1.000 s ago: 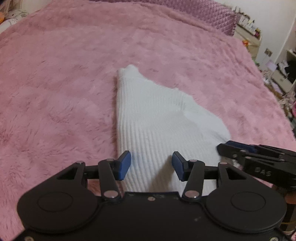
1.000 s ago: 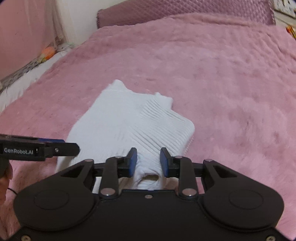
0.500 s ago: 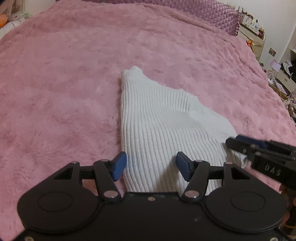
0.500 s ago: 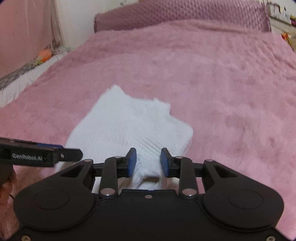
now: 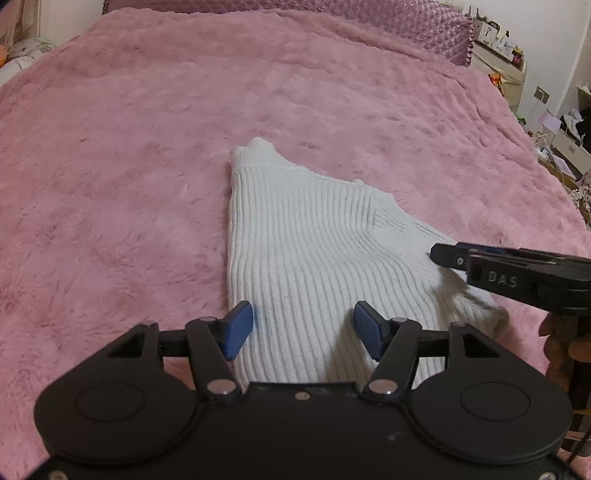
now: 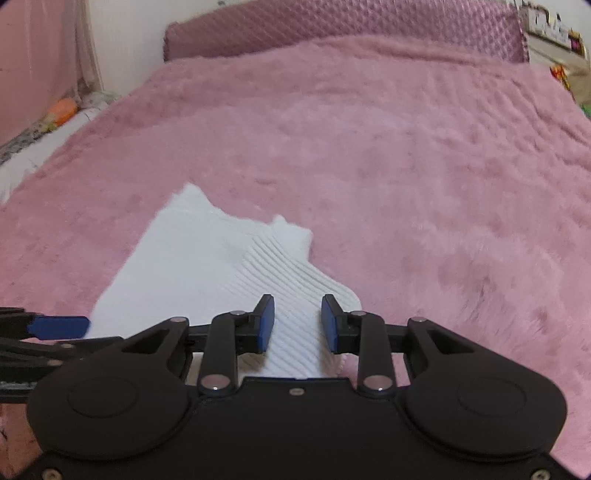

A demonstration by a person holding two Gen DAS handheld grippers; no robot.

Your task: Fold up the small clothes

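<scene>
A small white ribbed knit garment lies folded on the pink fluffy bedspread; it also shows in the right wrist view. My left gripper is open and empty, its blue pads straddling the garment's near edge. My right gripper is open and empty over the garment's near right part. The right gripper also shows from the side in the left wrist view, beside the garment's right edge. The left gripper's fingertip shows at the left of the right wrist view.
A quilted purple headboard runs along the far end of the bed. Cluttered shelves and furniture stand past the bed's right side. Bedding and an orange object lie along the left wall.
Both grippers have opened wider and drawn back a little from the garment. The garment lies as before.
</scene>
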